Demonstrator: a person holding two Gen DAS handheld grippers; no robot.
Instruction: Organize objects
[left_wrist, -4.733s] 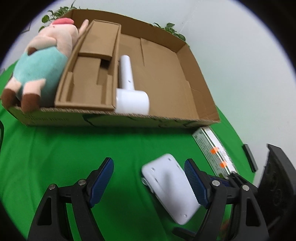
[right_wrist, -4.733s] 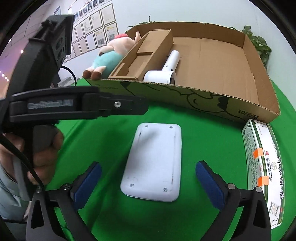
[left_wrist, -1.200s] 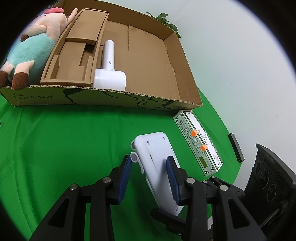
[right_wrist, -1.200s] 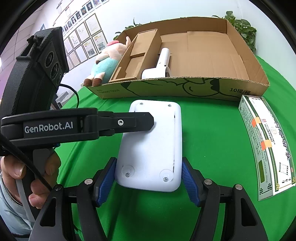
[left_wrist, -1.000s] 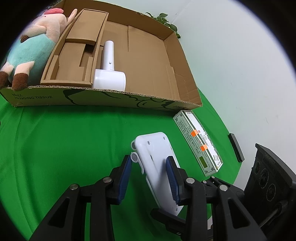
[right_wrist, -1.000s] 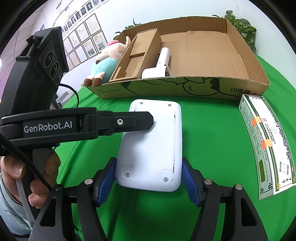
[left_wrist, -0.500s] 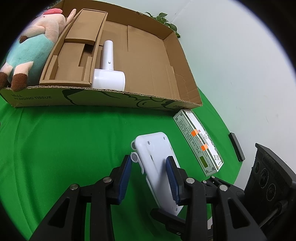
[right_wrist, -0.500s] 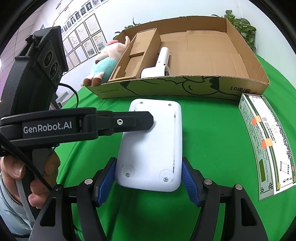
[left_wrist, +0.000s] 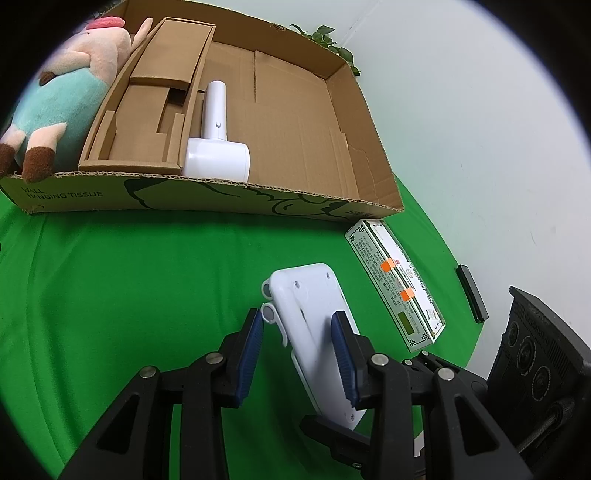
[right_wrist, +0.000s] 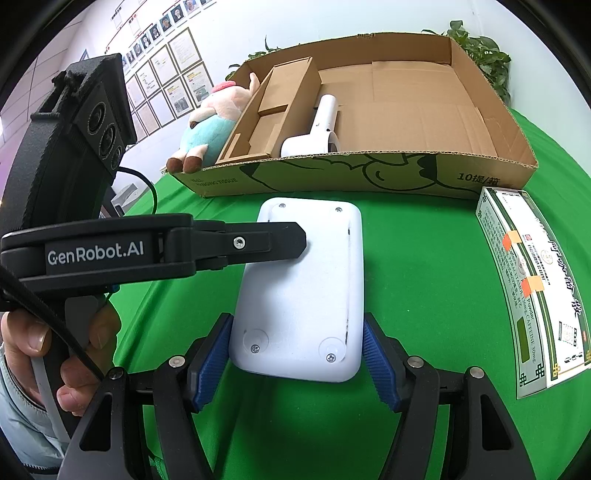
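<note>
Right wrist view shows my right claw (right_wrist: 297, 356) pinching the white device (right_wrist: 303, 288) across its near end, long axis running ahead toward the cardboard box (right_wrist: 369, 173), while my left claw (left_wrist: 297, 349) clamps its side.

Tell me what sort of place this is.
Probably an office or lab set up for recording demonstrations, not a home: a green cloth covers the table like a backdrop, framed certificates line the wall, and the items, a cardboard box and a plush pig, look staged.
</note>
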